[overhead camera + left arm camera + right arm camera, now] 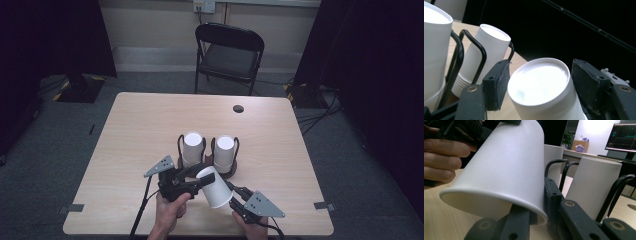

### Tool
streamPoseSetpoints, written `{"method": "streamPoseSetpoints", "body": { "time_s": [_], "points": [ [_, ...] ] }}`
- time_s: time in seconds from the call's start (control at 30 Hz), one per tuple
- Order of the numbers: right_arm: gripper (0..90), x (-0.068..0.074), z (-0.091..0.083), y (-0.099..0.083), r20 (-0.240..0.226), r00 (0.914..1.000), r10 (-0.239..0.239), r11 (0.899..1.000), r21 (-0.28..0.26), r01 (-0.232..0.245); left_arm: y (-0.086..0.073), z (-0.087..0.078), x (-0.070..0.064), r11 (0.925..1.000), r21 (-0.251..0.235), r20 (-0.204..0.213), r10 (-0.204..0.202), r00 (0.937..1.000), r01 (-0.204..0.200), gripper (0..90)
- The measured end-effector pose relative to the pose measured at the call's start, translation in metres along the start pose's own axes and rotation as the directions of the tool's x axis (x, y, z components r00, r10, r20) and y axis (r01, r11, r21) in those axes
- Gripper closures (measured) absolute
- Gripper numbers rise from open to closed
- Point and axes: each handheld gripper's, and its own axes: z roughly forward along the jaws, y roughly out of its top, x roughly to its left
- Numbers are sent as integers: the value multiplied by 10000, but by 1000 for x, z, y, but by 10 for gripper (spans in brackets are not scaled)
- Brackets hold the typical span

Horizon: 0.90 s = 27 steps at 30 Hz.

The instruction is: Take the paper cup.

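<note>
No text, label, brand, number or sign can be read on anything here.

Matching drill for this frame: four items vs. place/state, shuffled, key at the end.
Items:
1. loose cup
2. cup stacks
3. chair
4. hole

Place or state:
A. beyond the far edge of the table
B. tilted, mouth toward the near edge
C. in the tabletop, far right part
D. upside down in black wire holders

Pairs: 1-B, 2-D, 3-A, 4-C
</note>
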Motion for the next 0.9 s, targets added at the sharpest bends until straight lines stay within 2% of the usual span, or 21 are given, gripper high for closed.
{"method": "streamPoseSetpoints", "body": {
  "time_s": [0.17, 0.27, 0.37, 0.43, 0.6, 0.73, 0.87, 0.9],
  "points": [
    [842, -2, -1, 0, -77, 9995, 319, 9987, 411, -316, 0, -1, -1, 9980, 19, -538, 634, 9965, -634, 326],
    [843, -5, -3, 1, -145, 9974, 708, 9958, 595, -698, 2, -2, 0, 9985, -15, -462, 552, 9974, -553, 307],
    [843, -7, -4, 2, -264, 9950, 960, 9926, 769, -938, 3, -3, -1, 9960, -57, -911, 879, 9919, -888, 276],
    [843, -7, -5, 2, -312, 9942, 1026, 9913, 860, -996, 3, -4, 0, 9943, -11, -997, 1060, 9894, -1066, 275],
    [844, -9, -6, 2, -326, 9917, 1240, 9845, 1287, -1189, 2, -7, 0, 9825, 133, -1425, 1858, 9722, -1858, 261],
    [844, -10, -6, 2, -230, 9901, 1383, 9772, 1657, -1326, 2, -9, 0, 9726, 304, -1732, 2322, 9571, -2304, 261],
    [844, -12, -6, 2, -253, 9890, 1457, 9722, 1891, -1384, -2, -11, 1, 9568, 350, -1893, 2899, 9382, -2886, 262],
    [843, -12, -6, 1, -288, 9887, 1472, 9721, 1886, -1393, -4, -12, 2, 9567, 317, -1936, 2899, 9373, -2893, 261]
  ]
}}
